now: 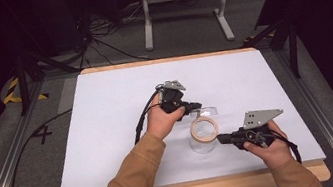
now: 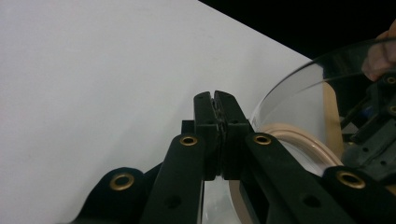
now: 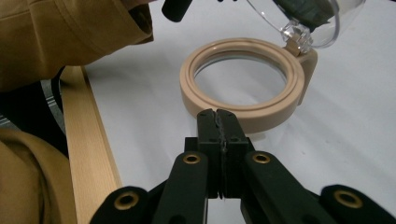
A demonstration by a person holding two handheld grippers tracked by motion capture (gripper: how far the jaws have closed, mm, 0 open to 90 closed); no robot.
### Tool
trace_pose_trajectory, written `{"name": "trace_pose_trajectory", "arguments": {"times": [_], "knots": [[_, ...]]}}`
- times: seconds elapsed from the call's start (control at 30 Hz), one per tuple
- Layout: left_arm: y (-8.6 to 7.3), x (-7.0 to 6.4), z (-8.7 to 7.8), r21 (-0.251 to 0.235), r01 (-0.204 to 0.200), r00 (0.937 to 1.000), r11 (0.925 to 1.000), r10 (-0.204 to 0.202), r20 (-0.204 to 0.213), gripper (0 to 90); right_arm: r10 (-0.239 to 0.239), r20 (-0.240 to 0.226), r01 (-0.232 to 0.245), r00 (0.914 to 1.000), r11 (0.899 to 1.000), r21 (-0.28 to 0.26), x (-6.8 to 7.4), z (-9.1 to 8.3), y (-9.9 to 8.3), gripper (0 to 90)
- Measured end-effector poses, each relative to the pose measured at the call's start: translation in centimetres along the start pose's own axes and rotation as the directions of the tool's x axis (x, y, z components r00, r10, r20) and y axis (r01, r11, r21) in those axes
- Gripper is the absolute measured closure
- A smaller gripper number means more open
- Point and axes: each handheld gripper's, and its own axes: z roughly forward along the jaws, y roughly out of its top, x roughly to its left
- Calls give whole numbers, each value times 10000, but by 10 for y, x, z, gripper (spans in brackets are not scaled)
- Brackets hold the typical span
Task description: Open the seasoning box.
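A clear jar [image 1: 203, 141] with a tan rim ring [image 3: 240, 88] is being worked on, standing on the white bench [image 1: 110, 133] between the two claws. Its hinged clear lid [image 3: 322, 18] is being held swung open, up and beyond the ring as seen from the right claw [image 1: 220, 139].

The right claw is being kept fully closed, jaws pressed together with nothing visibly between them, and its tip is being held just short of the near edge of the ring; whether it is touching the ring cannot be told. The left claw [image 1: 197, 105] is likewise being kept closed, jaw against jaw, just beside the lid's curved edge; whether that edge is being pinched cannot be told.

The step in hand is judged to be the swinging of the lid on its hinge [image 3: 299, 35]. To do it well, the jar should be steadied at the ring by the right claw while the lid is being guided by the left claw along the hinge's arc, slowly, so that the light jar is not being tipped or slid across the bench.
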Motion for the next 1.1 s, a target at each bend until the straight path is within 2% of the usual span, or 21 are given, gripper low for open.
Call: {"name": "trace_pose_trajectory", "arguments": {"times": [0.3,0.43,0.53,0.7,0.9,1.0,1.1], "knots": [[0,2,-4,-90,124,9999,9999,-123,41,886,257,370,-238,9990,9985,-498,-4,2,4,900],[1,2,-5,-39,67,10000,10000,-67,-15,874,261,368,-240,9990,9981,-564,-3,2,5,900],[1,2,-8,-172,91,9999,9998,-92,-87,860,265,359,-243,9990,9979,-606,-4,2,5,900],[0,1,-22,-286,-45,9988,9996,31,-489,847,219,350,-194,9991,9975,-686,-4,1,6,900],[-7,0,-45,-560,39,9963,9984,-87,-857,836,69,269,-46,9996,9962,-869,-8,0,14,900],[-11,-1,-54,-760,48,9941,9971,-130,-1076,832,-1,246,24,9997,9956,-937,-10,0,17,900],[-16,-4,-66,-754,29,9907,9971,-132,-1353,821,-51,222,74,9997,9945,-1042,-12,0,21,900]]}}
